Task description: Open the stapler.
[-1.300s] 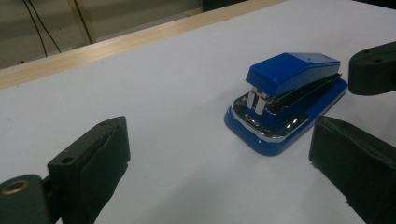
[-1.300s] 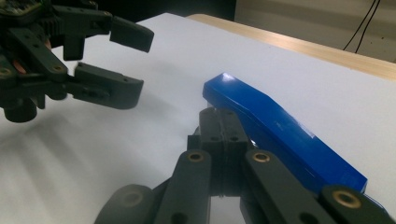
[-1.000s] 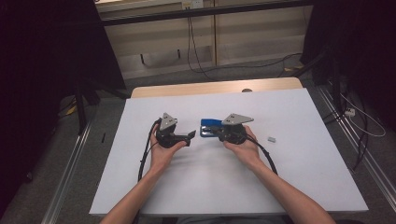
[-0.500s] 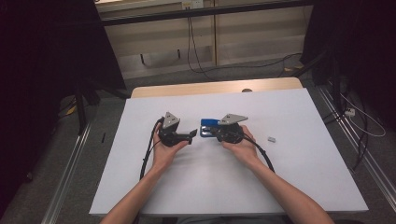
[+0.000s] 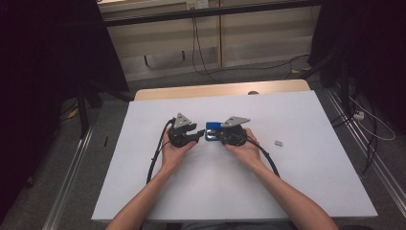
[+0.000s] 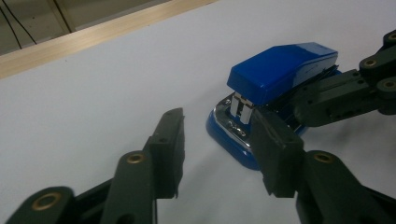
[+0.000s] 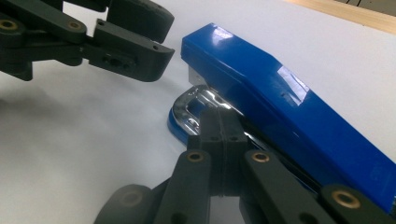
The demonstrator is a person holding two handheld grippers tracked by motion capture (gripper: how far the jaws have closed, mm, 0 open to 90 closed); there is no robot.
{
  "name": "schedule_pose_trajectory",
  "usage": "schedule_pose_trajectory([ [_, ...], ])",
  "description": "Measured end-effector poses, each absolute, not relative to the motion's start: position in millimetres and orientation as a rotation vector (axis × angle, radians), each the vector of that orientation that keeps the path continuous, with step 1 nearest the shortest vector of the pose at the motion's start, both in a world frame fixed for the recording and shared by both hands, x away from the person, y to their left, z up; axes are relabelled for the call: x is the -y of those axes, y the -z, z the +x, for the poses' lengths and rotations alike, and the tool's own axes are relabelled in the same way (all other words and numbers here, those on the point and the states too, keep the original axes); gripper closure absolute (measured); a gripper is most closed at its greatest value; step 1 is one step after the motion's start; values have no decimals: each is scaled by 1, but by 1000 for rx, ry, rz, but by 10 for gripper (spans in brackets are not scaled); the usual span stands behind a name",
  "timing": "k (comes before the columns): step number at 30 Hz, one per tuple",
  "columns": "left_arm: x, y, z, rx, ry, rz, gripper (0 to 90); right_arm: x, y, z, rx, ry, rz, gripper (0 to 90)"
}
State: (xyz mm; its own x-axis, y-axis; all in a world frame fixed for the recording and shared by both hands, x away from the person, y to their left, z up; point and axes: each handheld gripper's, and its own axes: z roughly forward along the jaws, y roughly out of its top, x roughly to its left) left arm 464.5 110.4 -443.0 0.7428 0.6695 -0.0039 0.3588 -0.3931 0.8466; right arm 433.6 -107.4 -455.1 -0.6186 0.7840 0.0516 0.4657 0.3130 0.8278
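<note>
A blue stapler lies on the white table, between my two grippers. In the left gripper view its nose points at me, with the chrome base plate under it. My left gripper stands just short of that nose; its jaws have just been closing and have only bare table between them. My right gripper is shut, its tips lying on the stapler's chrome base under the blue top. From the right gripper view the left gripper hangs at the upper left, close to the stapler's nose.
A small grey block lies on the table to the right of my right hand. A wooden strip runs along the table's far edge. Black cables trail back from both grippers toward the person.
The left gripper's jaws have drawn closer together and edged slightly nearer the stapler. The right gripper and the stapler have stayed where they were.
</note>
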Motion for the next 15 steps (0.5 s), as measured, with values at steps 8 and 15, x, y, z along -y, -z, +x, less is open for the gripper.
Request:
schedule_pose_trajectory([
  [8,-108,446,471,-789,-421,2046,851,107,456,433,-2220,-1210,1100,900],
  [15,-101,452,471,-765,-424,2099,900,106,456,433,-2217,-1208,1096,900],
])
